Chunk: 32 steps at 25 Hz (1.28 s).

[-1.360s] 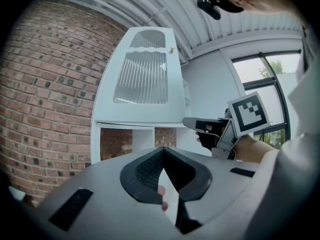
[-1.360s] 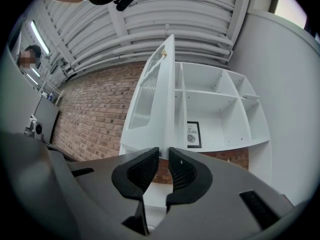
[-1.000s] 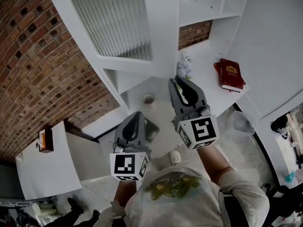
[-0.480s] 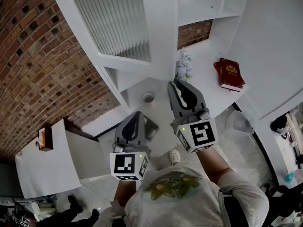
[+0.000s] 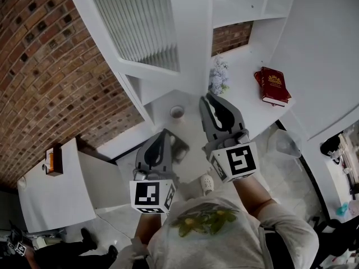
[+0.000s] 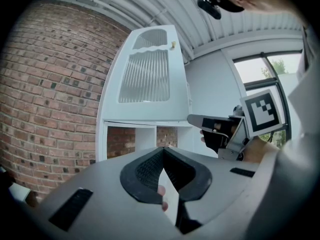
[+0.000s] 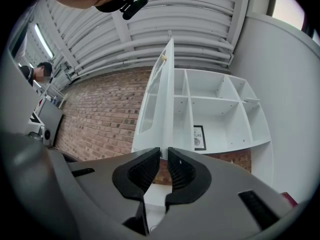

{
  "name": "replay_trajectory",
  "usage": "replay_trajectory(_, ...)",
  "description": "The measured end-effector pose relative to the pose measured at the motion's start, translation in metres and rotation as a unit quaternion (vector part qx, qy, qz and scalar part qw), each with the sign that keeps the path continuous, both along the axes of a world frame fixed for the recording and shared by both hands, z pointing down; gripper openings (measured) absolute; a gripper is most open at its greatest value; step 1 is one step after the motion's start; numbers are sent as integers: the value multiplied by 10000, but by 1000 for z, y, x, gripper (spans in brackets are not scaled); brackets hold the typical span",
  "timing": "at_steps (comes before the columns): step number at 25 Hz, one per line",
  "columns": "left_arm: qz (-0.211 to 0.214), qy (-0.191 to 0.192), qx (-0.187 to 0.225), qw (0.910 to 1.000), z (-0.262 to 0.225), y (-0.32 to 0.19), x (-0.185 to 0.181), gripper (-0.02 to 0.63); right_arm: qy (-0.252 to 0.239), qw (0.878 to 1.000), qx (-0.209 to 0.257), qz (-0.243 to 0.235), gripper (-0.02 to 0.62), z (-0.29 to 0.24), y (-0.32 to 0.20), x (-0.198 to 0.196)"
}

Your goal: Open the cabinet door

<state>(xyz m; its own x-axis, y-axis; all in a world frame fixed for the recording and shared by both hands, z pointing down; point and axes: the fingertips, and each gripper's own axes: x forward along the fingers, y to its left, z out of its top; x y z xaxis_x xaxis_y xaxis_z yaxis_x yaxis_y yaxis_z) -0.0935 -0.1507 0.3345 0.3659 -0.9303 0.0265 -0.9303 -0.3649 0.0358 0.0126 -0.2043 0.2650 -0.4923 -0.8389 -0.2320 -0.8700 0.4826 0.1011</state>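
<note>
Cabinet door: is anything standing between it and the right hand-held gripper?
Nothing visible. The right hand-held gripper faces the cabinet door edge-on through clear air; its jaws have just been closing, nothing between them.

On my feed the cabinet door [image 5: 192, 38] looks like smooth white painted board with a soft sheen, and the panel [image 5: 137, 21] set in it is closely ribbed. The wall [image 5: 45, 66] beside it is rough, matt brick. The book [image 5: 274, 87] has a dark red cover with gold print. My left tool [image 6: 162, 151] is matt grey plastic, and its black pads [image 6: 145, 170] are finely ridged.
</note>
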Motion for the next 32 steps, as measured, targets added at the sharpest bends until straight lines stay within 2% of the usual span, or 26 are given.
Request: replay_trajectory(32,-88,-10,-21,10000,2,25,-22,11,-168,9993,11,-341,52,-1,44,-28)
